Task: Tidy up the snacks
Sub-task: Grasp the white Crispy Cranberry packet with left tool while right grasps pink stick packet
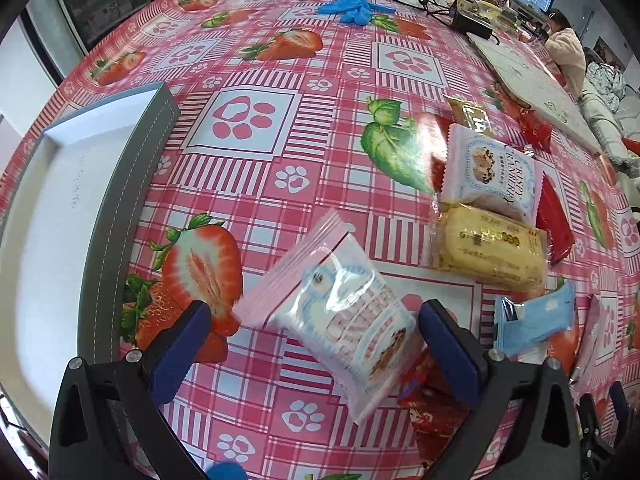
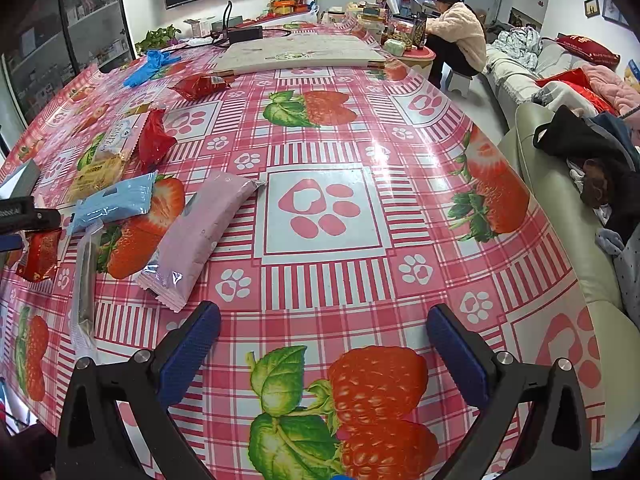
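My left gripper (image 1: 316, 332) is open low over the strawberry tablecloth. A pink-and-white cranberry snack packet (image 1: 340, 320) lies tilted and slightly blurred between its blue fingers, partly over a red packet (image 1: 432, 412). A grey box with a white inside (image 1: 132, 184) sits to the left. Further right lie a second cranberry packet (image 1: 492, 172), a yellow cake packet (image 1: 488, 248) and a light blue packet (image 1: 532, 320). My right gripper (image 2: 324, 340) is open over bare tablecloth, holding nothing. A pink packet (image 2: 200, 236), the light blue packet (image 2: 112, 204) and a long clear packet (image 2: 86, 280) lie to its left.
Blue gloves (image 1: 348, 0), a black power adapter (image 1: 472, 26) with its cable and a flat white board (image 2: 296, 56) lie at the table's far side. A person in a cream jacket (image 2: 456, 36) sits beyond it. A sofa with clothes (image 2: 568, 168) runs along the table's right edge.
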A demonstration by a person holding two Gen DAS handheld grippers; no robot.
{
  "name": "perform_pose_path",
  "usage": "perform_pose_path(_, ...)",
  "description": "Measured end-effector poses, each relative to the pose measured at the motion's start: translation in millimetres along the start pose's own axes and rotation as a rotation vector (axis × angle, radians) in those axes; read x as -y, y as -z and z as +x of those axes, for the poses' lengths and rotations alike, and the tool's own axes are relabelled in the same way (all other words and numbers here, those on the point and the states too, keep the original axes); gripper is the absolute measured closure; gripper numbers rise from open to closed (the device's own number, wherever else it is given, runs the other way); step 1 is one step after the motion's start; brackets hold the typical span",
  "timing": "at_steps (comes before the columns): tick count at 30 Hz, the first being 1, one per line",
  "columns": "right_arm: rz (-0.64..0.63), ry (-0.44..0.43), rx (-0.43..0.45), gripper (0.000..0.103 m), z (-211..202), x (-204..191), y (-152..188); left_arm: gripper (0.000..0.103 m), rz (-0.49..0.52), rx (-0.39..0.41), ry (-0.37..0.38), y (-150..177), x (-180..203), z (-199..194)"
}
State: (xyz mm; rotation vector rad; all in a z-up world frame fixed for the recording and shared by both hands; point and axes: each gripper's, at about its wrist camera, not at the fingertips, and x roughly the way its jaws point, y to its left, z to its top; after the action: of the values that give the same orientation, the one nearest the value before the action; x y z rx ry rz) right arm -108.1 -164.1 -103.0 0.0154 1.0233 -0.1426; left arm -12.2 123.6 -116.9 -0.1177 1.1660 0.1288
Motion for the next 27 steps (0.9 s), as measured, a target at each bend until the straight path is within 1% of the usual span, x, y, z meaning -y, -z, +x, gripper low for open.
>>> perform_pose_path(2,0.011,-0.002,-0.012,0.0,1,0,-2,0.0,0.001,0.03,0.004,4,-1,-1)
perform_pose_path(4,0.03,-0.023,-0.035,0.0,3,-2,-9,0.0,0.005,0.052,0.007,6,-4,-2)
perform_pose_path(7,0.042,-0.041,-0.09,0.0,7,-5,-19,0.0,0.008,0.023,0.01,1,-1,0)
perform_pose_path(8,0.053,-0.062,-0.094,0.0,8,-5,-23,0.0,0.007,0.008,0.009,-1,0,1)
perform_pose_path(10,0.114,-0.181,-0.092,0.0,7,-3,-31,0.0,0.001,-0.016,0.005,-5,1,2)
perform_pose_path(12,0.17,-0.28,-0.112,0.0,9,-4,-40,0.0,-0.007,-0.022,0.001,-6,2,1)
perform_pose_path(13,0.184,-0.305,-0.128,0.0,12,-8,-46,0.0,-0.011,-0.021,0.0,-7,2,1)
perform_pose_path(14,0.18,-0.305,-0.139,0.0,16,-14,-52,0.0,-0.013,-0.019,-0.002,-7,2,1)
perform_pose_path(15,0.162,-0.284,-0.151,0.0,19,-21,-57,0.0,-0.014,-0.015,-0.002,-7,2,1)
perform_pose_path(19,0.003,-0.107,-0.156,0.0,33,-51,-66,0.001,0.02,-0.018,0.012,-7,2,2)
perform_pose_path(20,-0.038,-0.077,-0.151,0.002,33,-58,-65,0.005,0.032,-0.013,0.018,-6,1,1)
perform_pose_path(21,-0.051,-0.08,-0.138,0.005,32,-59,-62,0.009,0.05,0.002,0.026,-4,1,-2)
perform_pose_path(22,-0.056,-0.085,-0.132,0.013,29,-59,-62,0.019,0.068,0.02,0.034,-3,0,-5)
perform_pose_path(23,-0.057,-0.086,-0.122,0.031,24,-57,-60,0.035,0.08,0.038,0.042,-1,1,-8)
perform_pose_path(24,-0.056,-0.088,-0.111,0.061,20,-54,-58,0.045,0.09,0.051,0.052,0,0,-11)
perform_pose_path(25,-0.051,-0.096,-0.107,0.075,16,-51,-58,0.061,0.1,0.058,0.061,0,-2,-13)
perform_pose_path(26,-0.038,-0.111,-0.111,0.078,16,-46,-57,0.062,0.101,0.054,0.076,0,-3,-14)
perform_pose_path(27,-0.007,-0.153,-0.118,0.078,16,-40,-57,0.062,0.09,0.049,0.114,1,-8,-15)
